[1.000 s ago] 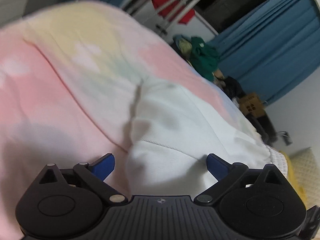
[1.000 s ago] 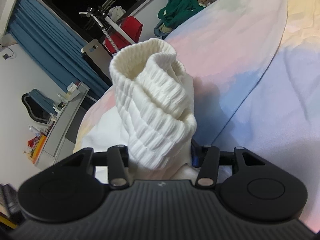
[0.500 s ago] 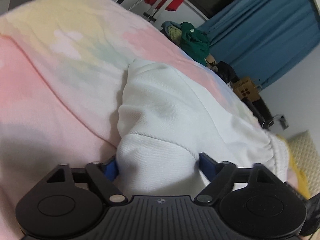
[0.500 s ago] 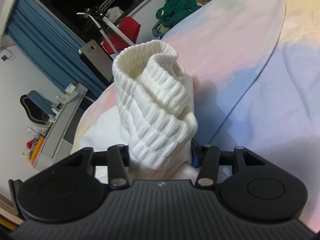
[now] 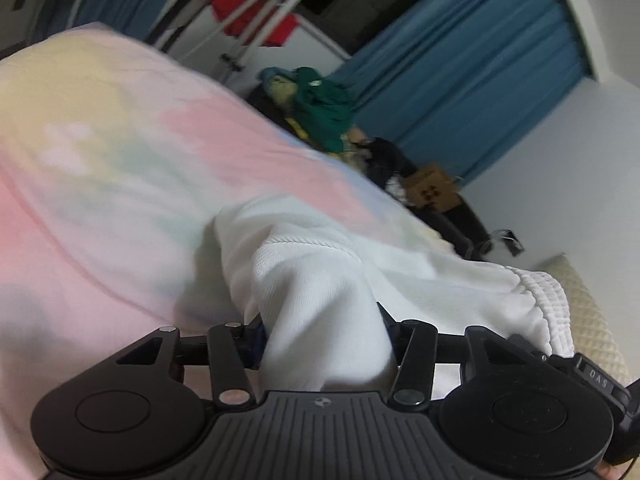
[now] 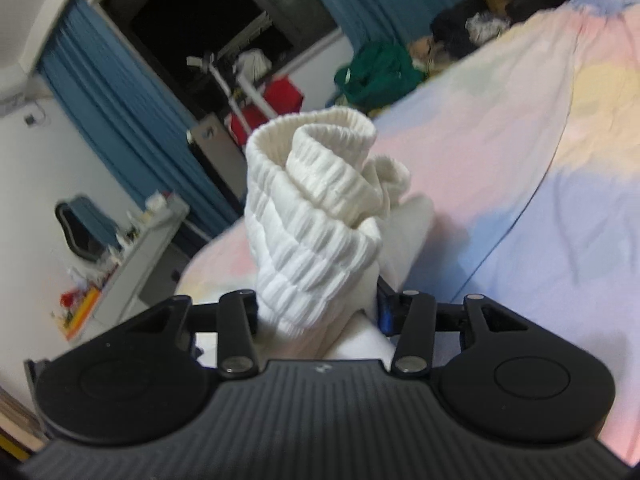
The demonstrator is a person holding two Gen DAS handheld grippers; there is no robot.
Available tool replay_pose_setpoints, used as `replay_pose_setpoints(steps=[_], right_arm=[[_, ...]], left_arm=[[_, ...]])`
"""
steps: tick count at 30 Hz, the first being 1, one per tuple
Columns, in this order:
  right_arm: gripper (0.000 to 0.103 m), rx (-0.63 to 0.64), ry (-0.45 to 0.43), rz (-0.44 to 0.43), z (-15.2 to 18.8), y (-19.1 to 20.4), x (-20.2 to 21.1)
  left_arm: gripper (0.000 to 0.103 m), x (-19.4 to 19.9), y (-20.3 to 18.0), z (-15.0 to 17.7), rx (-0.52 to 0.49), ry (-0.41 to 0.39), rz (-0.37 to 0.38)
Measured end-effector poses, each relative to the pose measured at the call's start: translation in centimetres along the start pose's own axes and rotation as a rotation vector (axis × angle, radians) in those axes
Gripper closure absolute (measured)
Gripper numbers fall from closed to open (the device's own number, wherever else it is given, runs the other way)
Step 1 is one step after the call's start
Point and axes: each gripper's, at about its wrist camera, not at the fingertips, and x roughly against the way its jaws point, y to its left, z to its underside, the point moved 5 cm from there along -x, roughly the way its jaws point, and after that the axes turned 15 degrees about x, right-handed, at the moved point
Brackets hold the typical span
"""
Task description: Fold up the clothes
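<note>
A white sweatshirt (image 5: 320, 280) lies bunched on a pastel bed cover (image 5: 120, 168). My left gripper (image 5: 322, 334) is shut on a fold of its smooth white fabric, lifted a little off the bed. Its ribbed hem (image 5: 544, 296) shows at the right. In the right wrist view my right gripper (image 6: 316, 312) is shut on the ribbed cuff or hem (image 6: 316, 216) of the same white garment, which stands up in a curled roll between the jaws. The bed cover (image 6: 520, 200) lies behind it.
A green clothes pile (image 5: 324, 116) and dark items lie past the bed's far edge. Blue curtains (image 5: 460, 80), a drying rack with red cloth (image 5: 256, 16), a cardboard box (image 5: 432, 188) and a desk (image 6: 132, 256) ring the bed. A cream pillow (image 5: 588, 320) sits at right.
My left gripper went from open around the white fabric to shut on it, then raised it. My right gripper kept its hold on the ribbed part and lifted and turned.
</note>
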Motion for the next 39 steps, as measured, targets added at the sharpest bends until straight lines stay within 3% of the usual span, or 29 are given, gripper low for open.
replay_pose_setpoints(steps=[4, 8, 13, 19, 24, 28, 34, 39], right_arm=[[0.055, -0.028, -0.067, 0.036, -2.4, -2.5, 4.0], [0.056, -0.083, -0.128, 0.096, -5.6, -7.6, 7.1], [0.056, -0.125, -0.207, 0.198, -10.2, -15.5, 10.1], [0.056, -0.142, -0.279, 0.321, -14.7, -24.8, 10.5], [0.056, -0.148, -0.281, 0.384, -14.6, -30.6, 8.2], [0.056, -0.197, -0.223, 0.408, -11.6, -33.8, 5.5], [0.056, -0.265, -0.17, 0.404, -4.8, -35.3, 5.4], [0.055, -0.322, -0.06, 0.44, 0.4, -35.8, 4.9]], left_arm=[[0.052, -1.9, -6.2, 1.8, -0.053, 0.03, 0.036], [0.052, -7.0, -13.5, 4.3, -0.126, 0.069, 0.072], [0.052, -16.6, -22.0, 7.2, -0.19, 0.142, 0.148], [0.052, -27.5, -28.0, 10.9, -0.218, 0.222, 0.212], [0.052, -35.5, -27.9, 12.6, -0.241, 0.264, 0.194], [0.053, -38.8, -25.7, 14.5, -0.305, 0.303, 0.147], [0.051, -39.0, -22.5, 17.5, -0.461, 0.349, 0.095], [0.04, -36.9, -20.8, 19.6, -0.545, 0.34, 0.038]])
